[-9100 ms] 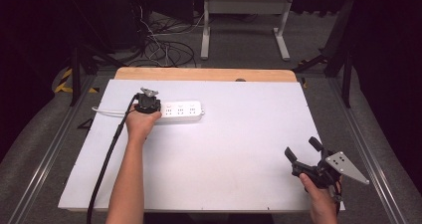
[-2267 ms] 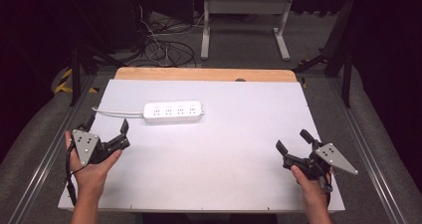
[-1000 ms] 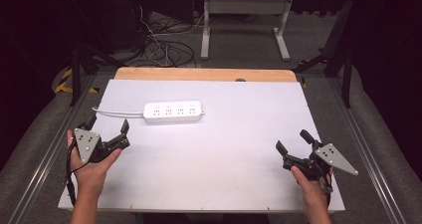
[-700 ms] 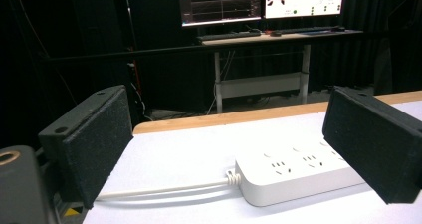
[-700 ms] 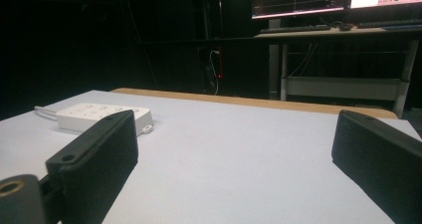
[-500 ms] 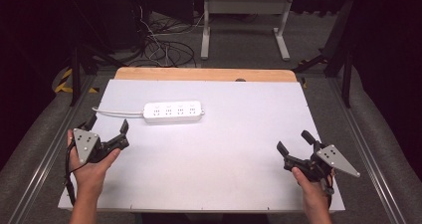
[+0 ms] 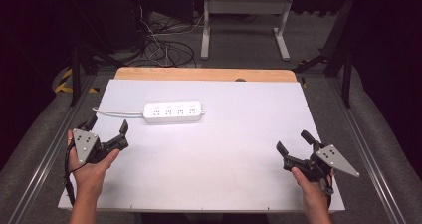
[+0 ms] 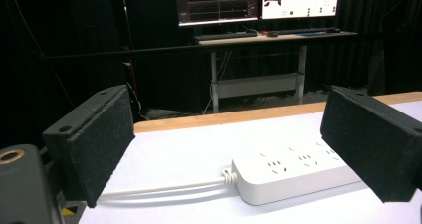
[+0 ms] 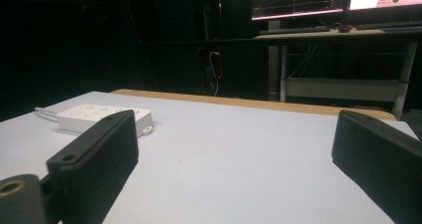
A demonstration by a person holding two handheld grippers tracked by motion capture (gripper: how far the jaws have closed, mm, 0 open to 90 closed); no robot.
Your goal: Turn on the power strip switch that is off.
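Matt white board, glossy plastic, rough black pads

The power strip [image 7: 173, 111] is smooth white plastic with a slight sheen, its cord [image 8: 164, 188] likewise. The table top [image 7: 239, 154] looks matt white, edged at the far side by a bare wooden strip [image 7: 204, 74]. Both the left gripper [image 7: 106, 133] and right gripper [image 7: 292, 142] carry rough black foam-like pads; their plates are dull grey metal.

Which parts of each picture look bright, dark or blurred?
High view: the white table is evenly lit, the floor behind dark. Left gripper view: the power strip casts a soft shadow, and the near pads look soft. Right gripper view: the monitors glow, the surroundings are black.
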